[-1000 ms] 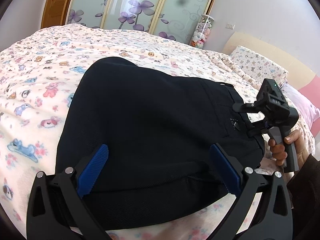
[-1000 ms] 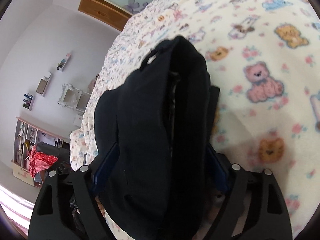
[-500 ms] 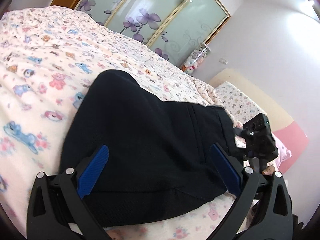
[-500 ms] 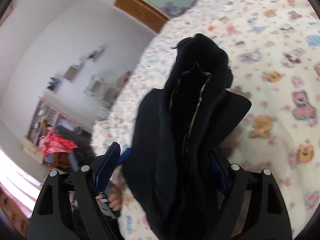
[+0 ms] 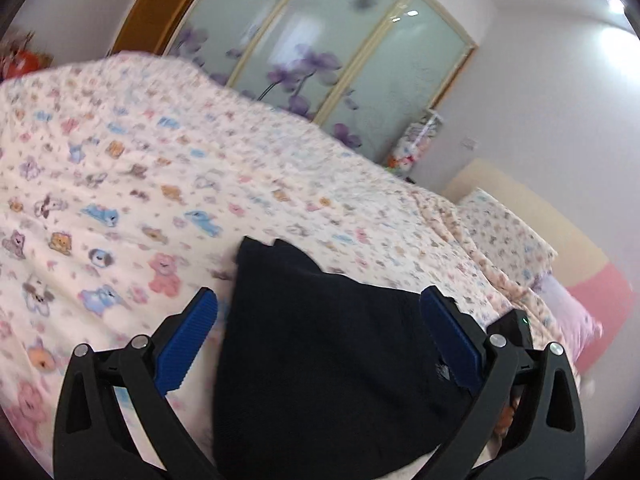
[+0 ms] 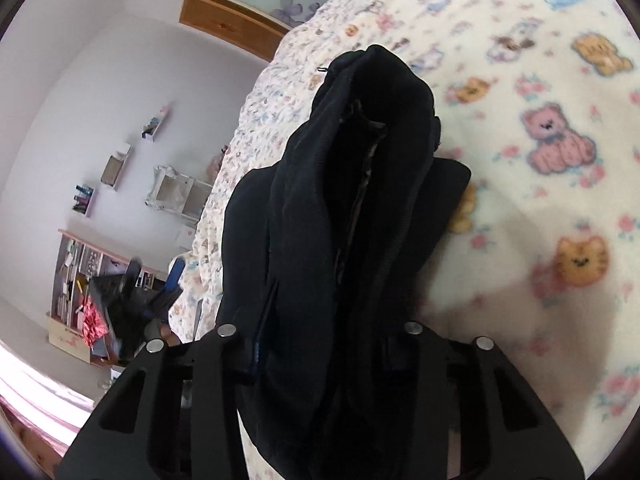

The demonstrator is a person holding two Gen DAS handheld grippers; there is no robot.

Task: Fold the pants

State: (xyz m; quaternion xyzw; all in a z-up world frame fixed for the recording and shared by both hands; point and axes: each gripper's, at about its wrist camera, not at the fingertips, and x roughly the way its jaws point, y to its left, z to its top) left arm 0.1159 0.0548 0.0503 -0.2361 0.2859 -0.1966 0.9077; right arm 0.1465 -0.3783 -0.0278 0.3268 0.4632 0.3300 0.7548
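The black pants (image 5: 320, 360) lie folded in a bundle on the bed. My left gripper (image 5: 318, 294) hovers above their near end, open, its blue pads (image 5: 188, 344) wide apart and holding nothing. In the right wrist view the pants (image 6: 360, 160) bunch up as a thick stack of layers. My right gripper (image 6: 320, 340) is closing on that stack, with the fabric between its jaws and its pads buried in the cloth. Part of the right gripper (image 5: 520, 324) shows behind my left finger. The left gripper (image 6: 132, 292) appears blurred at the bed's edge.
The bedspread (image 5: 140, 200) with a cartoon animal print covers the bed all around the pants. A pillow (image 5: 504, 224) and headboard (image 5: 560, 232) are at the right. Sliding glass wardrobe doors (image 5: 320, 40) stand behind. Shelves and a cluttered desk (image 6: 80, 264) line the far wall.
The left gripper rose and pulled back, so the pants look smaller and lower. The right jaws came together on the bunched pants, their blue pads now hidden in the fabric.
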